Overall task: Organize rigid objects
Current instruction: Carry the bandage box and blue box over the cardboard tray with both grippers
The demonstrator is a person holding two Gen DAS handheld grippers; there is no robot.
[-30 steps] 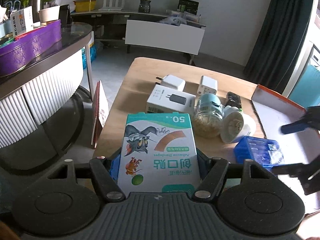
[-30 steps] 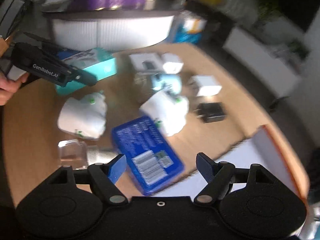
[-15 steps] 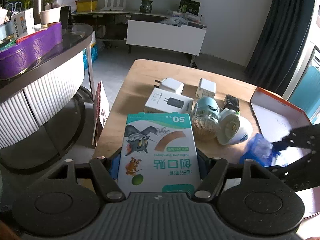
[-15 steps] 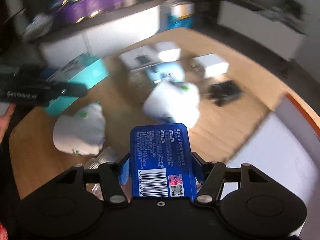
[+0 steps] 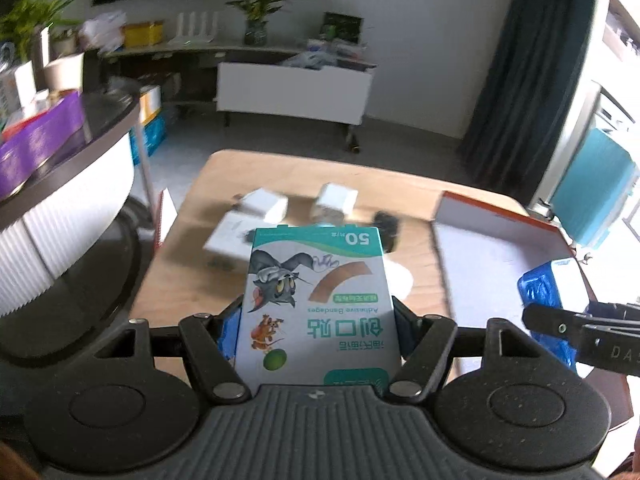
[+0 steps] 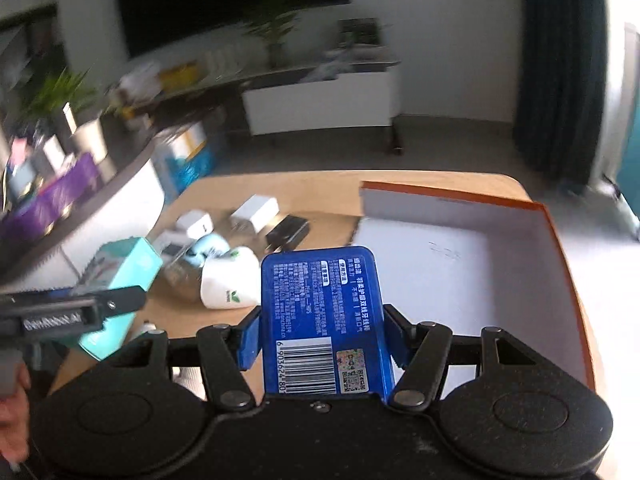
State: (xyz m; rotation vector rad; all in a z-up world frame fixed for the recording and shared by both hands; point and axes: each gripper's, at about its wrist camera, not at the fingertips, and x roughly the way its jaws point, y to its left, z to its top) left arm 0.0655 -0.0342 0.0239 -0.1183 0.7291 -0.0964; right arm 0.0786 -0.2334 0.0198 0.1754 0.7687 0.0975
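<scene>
Above the wooden table [image 6: 320, 192], the right gripper [image 6: 322, 336] is clamping a blue tin [image 6: 320, 312], now lifted toward the orange-rimmed box [image 6: 556, 240] ahead; lowering it flat inside seems wise. The left gripper [image 5: 316, 320] is still pinching the bandage box [image 5: 316, 304].

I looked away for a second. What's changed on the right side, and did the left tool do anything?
The right tool closed on the blue tin, which lay on the table a second ago, lifted it and carried it toward the orange-edged box; it now hangs over the box's white floor. The left tool kept its grip on the bandage box, now raised higher. The chargers, jar and white bottle stayed put.
</scene>
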